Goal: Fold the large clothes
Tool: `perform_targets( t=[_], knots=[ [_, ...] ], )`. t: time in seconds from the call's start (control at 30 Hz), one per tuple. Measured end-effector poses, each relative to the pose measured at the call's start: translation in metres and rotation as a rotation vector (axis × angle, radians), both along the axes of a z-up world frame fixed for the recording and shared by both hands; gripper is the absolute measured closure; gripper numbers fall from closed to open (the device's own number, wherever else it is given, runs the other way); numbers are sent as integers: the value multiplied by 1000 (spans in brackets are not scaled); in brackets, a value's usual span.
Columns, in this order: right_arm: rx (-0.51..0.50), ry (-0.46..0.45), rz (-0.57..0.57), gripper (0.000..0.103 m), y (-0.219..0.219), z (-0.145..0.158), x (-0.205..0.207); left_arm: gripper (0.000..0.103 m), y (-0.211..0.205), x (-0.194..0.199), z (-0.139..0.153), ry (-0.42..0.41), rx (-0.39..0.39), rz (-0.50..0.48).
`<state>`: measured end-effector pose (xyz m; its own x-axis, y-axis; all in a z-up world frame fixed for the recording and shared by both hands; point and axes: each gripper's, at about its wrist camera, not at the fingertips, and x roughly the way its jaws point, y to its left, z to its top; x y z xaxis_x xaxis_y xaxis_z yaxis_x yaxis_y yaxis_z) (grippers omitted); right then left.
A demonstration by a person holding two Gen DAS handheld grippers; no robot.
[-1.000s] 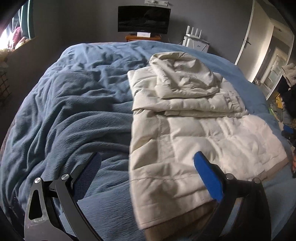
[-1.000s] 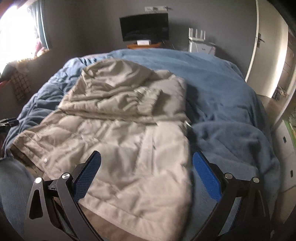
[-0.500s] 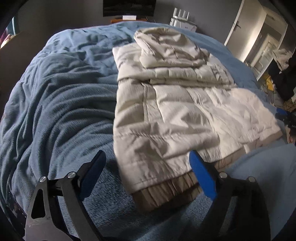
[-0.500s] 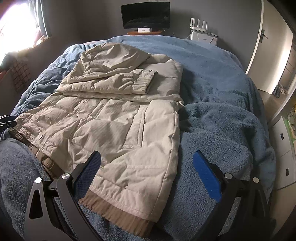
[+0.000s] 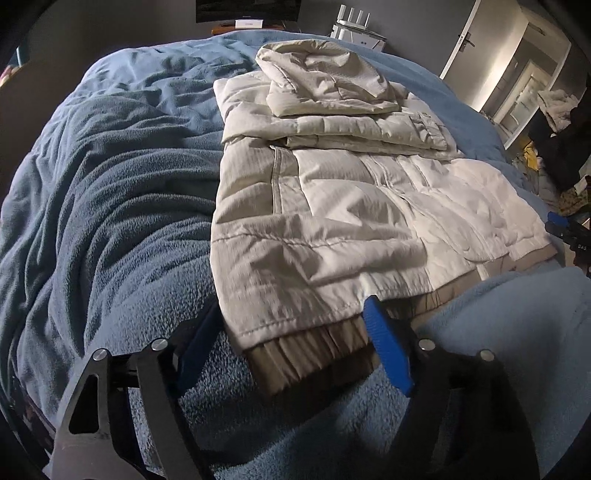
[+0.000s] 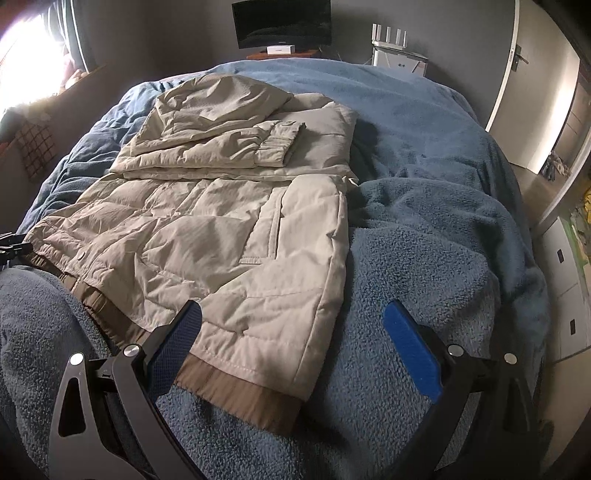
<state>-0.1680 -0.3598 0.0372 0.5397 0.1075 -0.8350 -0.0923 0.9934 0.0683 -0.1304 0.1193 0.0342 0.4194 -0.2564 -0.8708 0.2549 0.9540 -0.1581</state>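
A beige padded jacket (image 5: 332,206) lies flat on the bed, its hood and sleeves folded over the chest. Its brown ribbed hem (image 5: 314,354) faces me. My left gripper (image 5: 291,343) straddles the hem's left corner. Its jaws are closing with the hem between the blue pads, which do not visibly press on it. In the right wrist view the jacket (image 6: 221,240) reaches down to my right gripper (image 6: 295,350). That gripper stands wide open over the hem's right corner (image 6: 258,402), touching nothing.
A rumpled blue fleece blanket (image 6: 443,221) covers the whole bed. Beyond the bed stand a dark monitor (image 6: 280,22) and a white router (image 6: 391,48). A door (image 6: 532,92) and floor clutter (image 5: 561,147) are to the right, and a bright window (image 6: 22,55) to the left.
Both grippers came down and in toward the jacket's near hem. The left jaws narrowed and now bracket the hem's left corner. The right jaws stayed wide.
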Motion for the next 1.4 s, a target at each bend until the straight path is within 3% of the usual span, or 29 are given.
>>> perform_targets(
  t=[0.17, 0.37, 0.43, 0.8, 1.13, 1.23, 1.37, 1.4],
  knots=[
    [-3, 4, 8, 8, -1, 0, -1, 32, -2, 1, 1, -11, -6, 4],
    [5, 33, -7, 8, -2, -1, -9, 52, 5, -1, 2, 0, -20, 16],
    [17, 35, -19, 14, -5, -1, -13, 59, 8, -2, -5, 32, -18, 6],
    [58, 114, 0, 47, -1, -9, -15, 69, 5, 0, -8, 20, -24, -9],
    [142, 221, -27, 49, -6, -31, -1, 70, 6, 6, -15, 26, -46, -16],
    [84, 212, 36, 56, 10, -27, -5, 70, 3, 4, -16, 21, -33, -30],
    [93, 182, 21, 78, 3, -26, -5, 66, 0, 5, -16, 13, -25, -39],
    [91, 162, 23, 83, 2, -25, -5, 70, 1, 5, -16, 9, -25, -36]
  ],
)
